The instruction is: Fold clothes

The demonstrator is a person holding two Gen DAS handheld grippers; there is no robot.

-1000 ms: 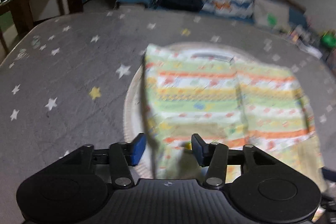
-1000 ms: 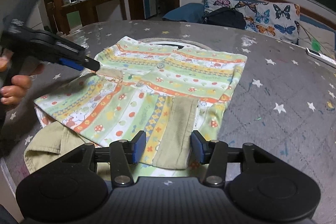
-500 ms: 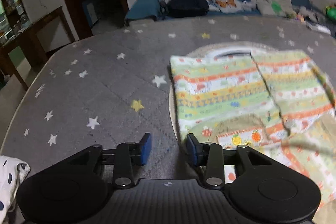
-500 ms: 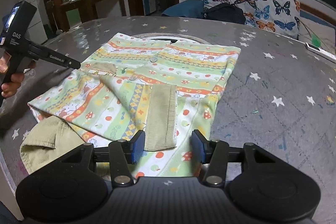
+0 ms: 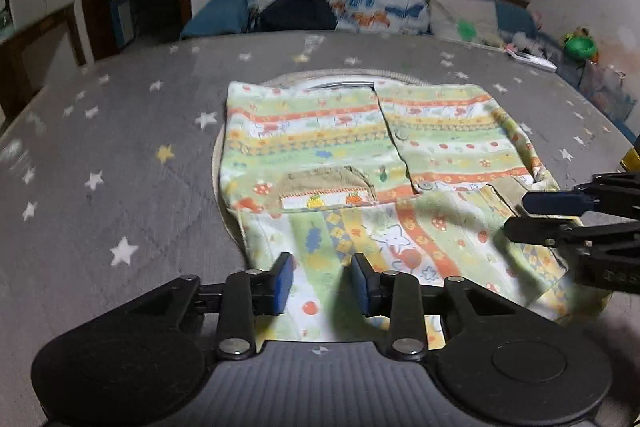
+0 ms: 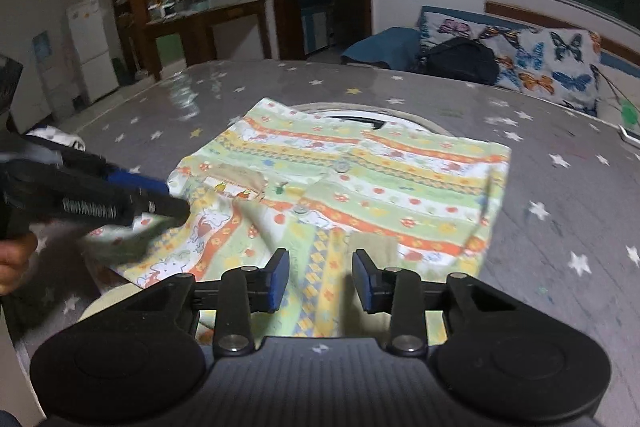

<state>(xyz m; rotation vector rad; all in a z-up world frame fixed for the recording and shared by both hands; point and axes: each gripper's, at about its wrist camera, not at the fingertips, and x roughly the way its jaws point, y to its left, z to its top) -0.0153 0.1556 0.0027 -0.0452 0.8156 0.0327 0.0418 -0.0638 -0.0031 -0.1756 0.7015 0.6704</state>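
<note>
A green, yellow and orange patterned child's shirt lies flat on the grey star-print table, also in the right wrist view. Its two sleeves are folded in over its lower part, one with a tan corduroy cuff. My left gripper is open and empty over the near hem. My right gripper is open and empty above the folded sleeve near its tan cuff. It also shows in the left wrist view at the right. The left gripper shows in the right wrist view at the left.
The grey star-print table has a round inset ring under the shirt. A sofa with butterfly cushions and a black bag stands behind. A white spotted cloth lies at the table's left edge.
My left gripper has swung right from beside the shirt to over its near hem. My right gripper has moved forward and lower over the folded sleeve. Both stay open.
</note>
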